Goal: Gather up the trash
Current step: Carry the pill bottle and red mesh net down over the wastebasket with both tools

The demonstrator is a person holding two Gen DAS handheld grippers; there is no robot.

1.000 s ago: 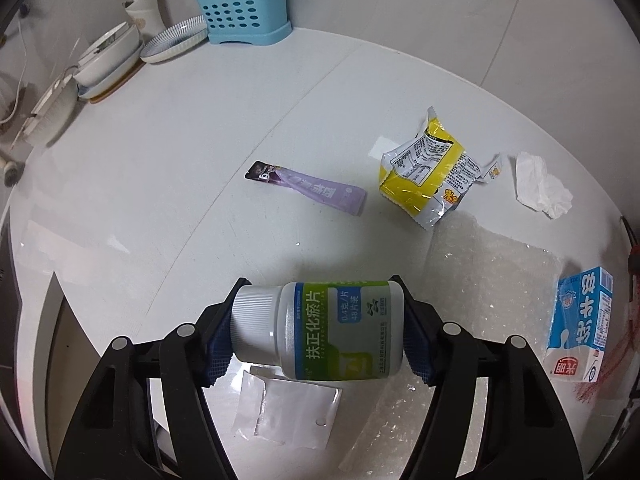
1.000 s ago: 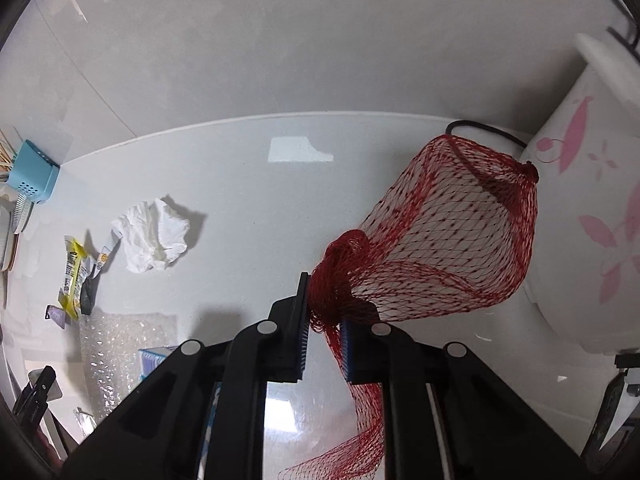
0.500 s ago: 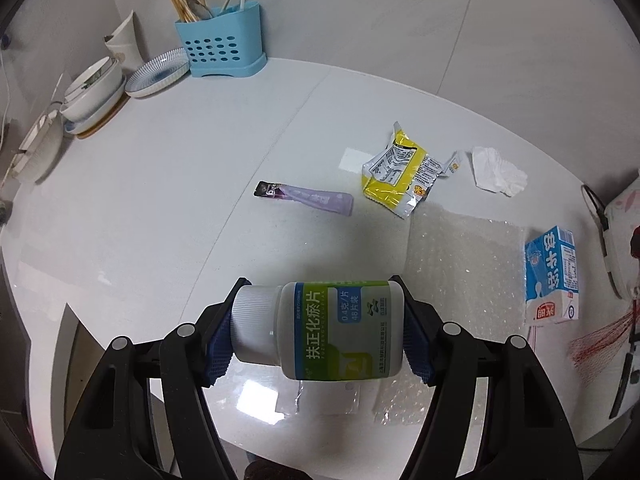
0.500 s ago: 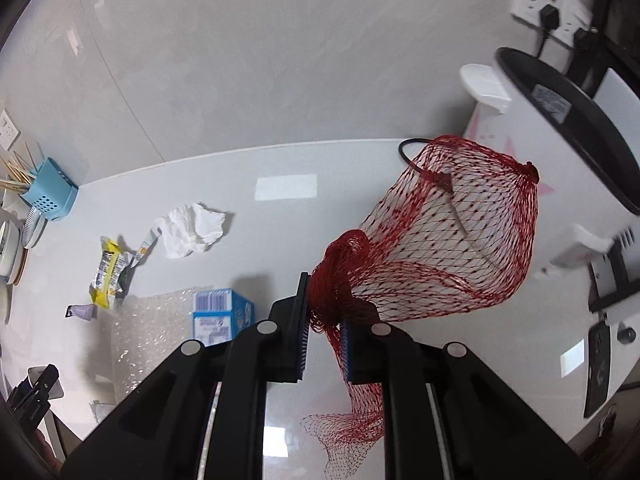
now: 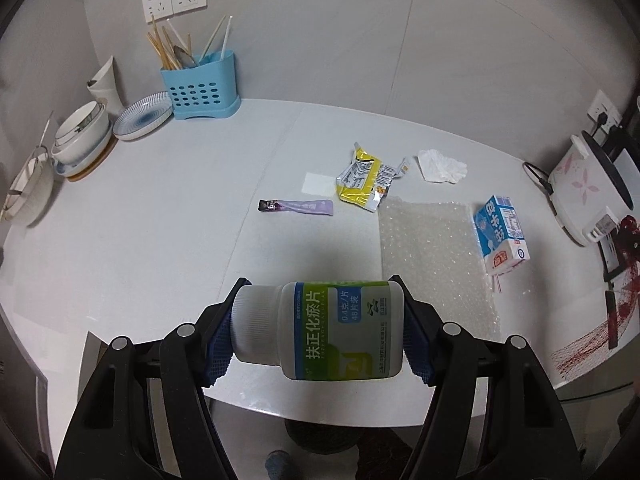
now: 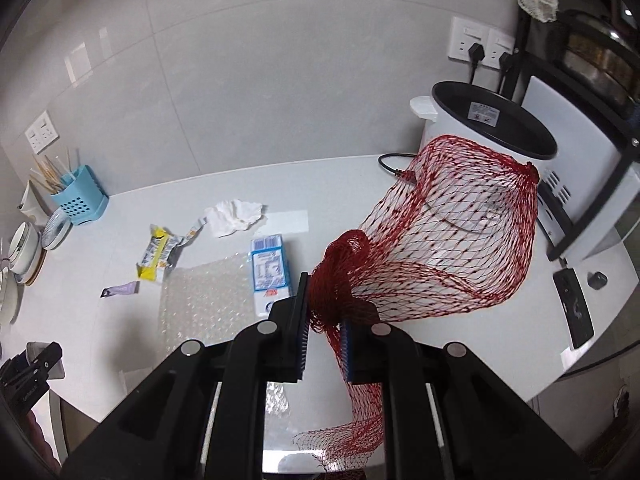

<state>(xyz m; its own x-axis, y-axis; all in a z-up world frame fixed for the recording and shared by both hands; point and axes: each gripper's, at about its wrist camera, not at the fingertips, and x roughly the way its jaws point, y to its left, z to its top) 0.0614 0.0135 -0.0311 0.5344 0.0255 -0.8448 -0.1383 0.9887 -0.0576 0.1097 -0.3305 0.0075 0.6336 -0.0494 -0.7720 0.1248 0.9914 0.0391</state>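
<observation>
White pill bottle, green-and-blue label, ribbed cap on; lay sideways, clamped end to end between the left tongs, off the table. Red mesh bag hung bunched at its neck in the closed right tongs, body billowed open, loose tail trailing below. On the table: purple sachet, flat, torn dark end; crumpled yellow snack wrapper just beside it; wadded white tissue near the wrapper. Sheet of clear bubble wrap lay flat, with a blue-and-white milk carton on its side at the sheet's edge.
</observation>
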